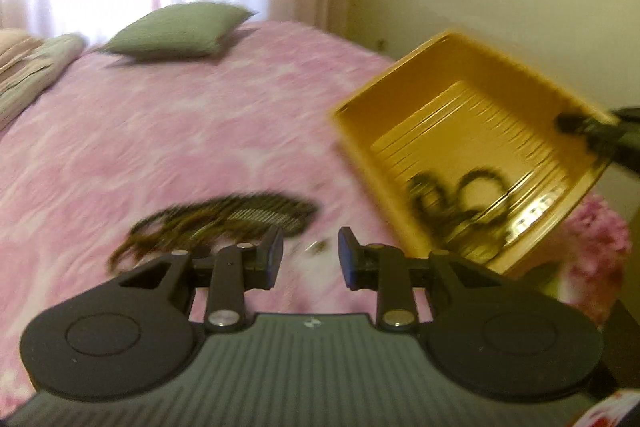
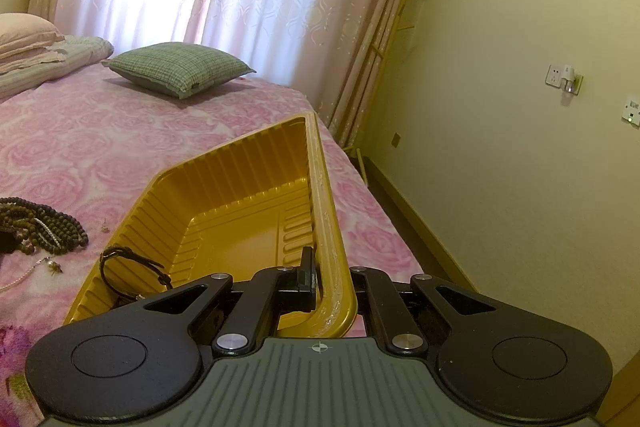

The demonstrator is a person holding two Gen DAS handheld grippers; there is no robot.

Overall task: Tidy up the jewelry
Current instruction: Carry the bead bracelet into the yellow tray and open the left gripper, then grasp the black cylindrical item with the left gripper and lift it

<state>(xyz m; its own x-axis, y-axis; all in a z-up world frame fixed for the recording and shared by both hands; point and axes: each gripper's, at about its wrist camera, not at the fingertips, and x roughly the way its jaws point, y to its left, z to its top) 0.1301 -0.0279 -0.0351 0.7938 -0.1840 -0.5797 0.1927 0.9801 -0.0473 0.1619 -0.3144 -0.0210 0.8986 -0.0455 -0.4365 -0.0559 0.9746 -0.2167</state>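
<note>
Right gripper (image 2: 332, 281) clamped on tilted yellow tray (image 2: 240, 163) rim; slip would spill bracelet (image 2: 132, 267). Left gripper (image 1: 311, 255) apart, empty, above beads (image 1: 224, 219).

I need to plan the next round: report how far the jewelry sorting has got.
Done: one dark bracelet already lies in the yellow tray. In hand: the right gripper is clamped on the tray's rim, holding it tilted over the bed; the left gripper is open and empty, close to a small piece on the bedspread. Left: the pile of bead necklaces and a pearl strand.
</note>
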